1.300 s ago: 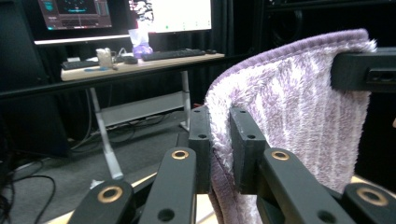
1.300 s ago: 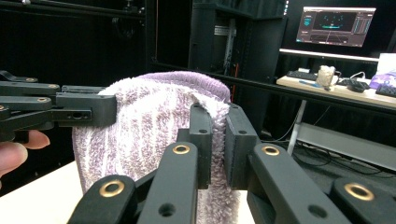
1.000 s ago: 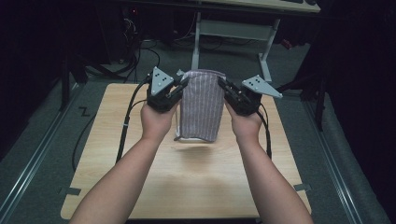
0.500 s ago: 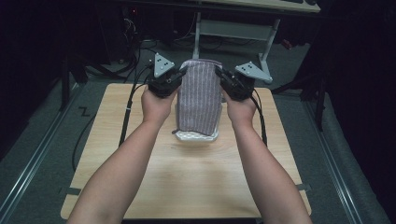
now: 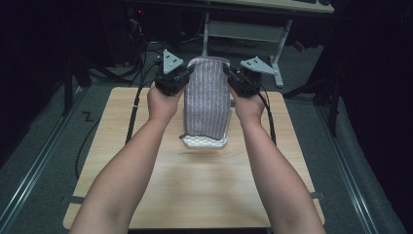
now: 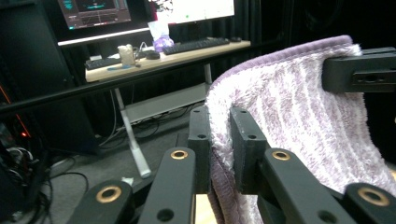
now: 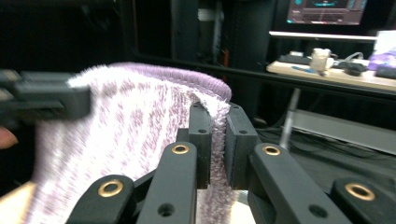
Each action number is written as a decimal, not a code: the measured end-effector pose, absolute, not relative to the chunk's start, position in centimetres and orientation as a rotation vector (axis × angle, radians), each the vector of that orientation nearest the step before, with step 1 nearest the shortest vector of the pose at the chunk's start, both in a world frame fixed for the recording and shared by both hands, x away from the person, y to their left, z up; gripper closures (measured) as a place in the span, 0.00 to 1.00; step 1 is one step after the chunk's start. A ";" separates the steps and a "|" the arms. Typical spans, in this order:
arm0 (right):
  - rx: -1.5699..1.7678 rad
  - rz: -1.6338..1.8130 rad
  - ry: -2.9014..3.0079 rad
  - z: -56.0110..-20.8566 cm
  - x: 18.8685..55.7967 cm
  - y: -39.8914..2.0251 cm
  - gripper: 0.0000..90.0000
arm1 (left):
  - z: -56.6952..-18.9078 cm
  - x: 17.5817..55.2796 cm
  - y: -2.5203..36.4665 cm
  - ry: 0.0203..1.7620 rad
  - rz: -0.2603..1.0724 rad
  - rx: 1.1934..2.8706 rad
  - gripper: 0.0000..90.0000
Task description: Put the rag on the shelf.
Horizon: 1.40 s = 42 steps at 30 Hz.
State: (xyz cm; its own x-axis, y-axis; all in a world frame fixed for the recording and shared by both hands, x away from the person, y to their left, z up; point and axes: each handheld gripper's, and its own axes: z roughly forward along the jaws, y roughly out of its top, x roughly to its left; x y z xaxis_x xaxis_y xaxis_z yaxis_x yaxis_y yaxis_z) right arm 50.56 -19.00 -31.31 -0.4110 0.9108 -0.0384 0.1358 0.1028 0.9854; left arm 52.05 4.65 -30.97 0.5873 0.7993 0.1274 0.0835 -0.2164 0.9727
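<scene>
A purple-and-white striped towel (image 5: 207,97) hangs stretched between both grippers above the far middle of the wooden table (image 5: 195,185). Its lower end rests on a white textured piece (image 5: 204,142) lying on the table. My left gripper (image 5: 181,75) is shut on the towel's upper left corner, and the fluffy cloth (image 6: 289,116) is pinched between its jaws (image 6: 219,144). My right gripper (image 5: 233,75) is shut on the upper right corner, with the towel's edge (image 7: 140,121) clamped at its fingertips (image 7: 218,140). Each gripper view also shows the other gripper's black jaw on the far corner.
Beyond the table stands a desk (image 6: 163,56) with monitors, a keyboard and small items. Its metal legs (image 5: 280,48) and cables (image 5: 141,53) are on the dark floor behind the table. Grey floor flanks the table on both sides.
Both hands have lifted the towel higher and farther from the person, pulling it more upright. Its lower end has drawn up with it.
</scene>
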 end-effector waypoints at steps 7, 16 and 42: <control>1.070 1.279 1.748 -32.6 51.8 -18.7 0.93 | -32.9 53.9 4.4 0.819 0.717 1.746 0.88; 1.126 1.214 1.798 -34.5 53.1 -19.3 0.93 | -34.7 55.0 3.6 0.856 0.631 1.803 0.87; 1.167 1.196 1.865 -36.0 52.5 -19.1 0.68 | -35.8 53.6 5.3 0.936 0.546 1.741 0.58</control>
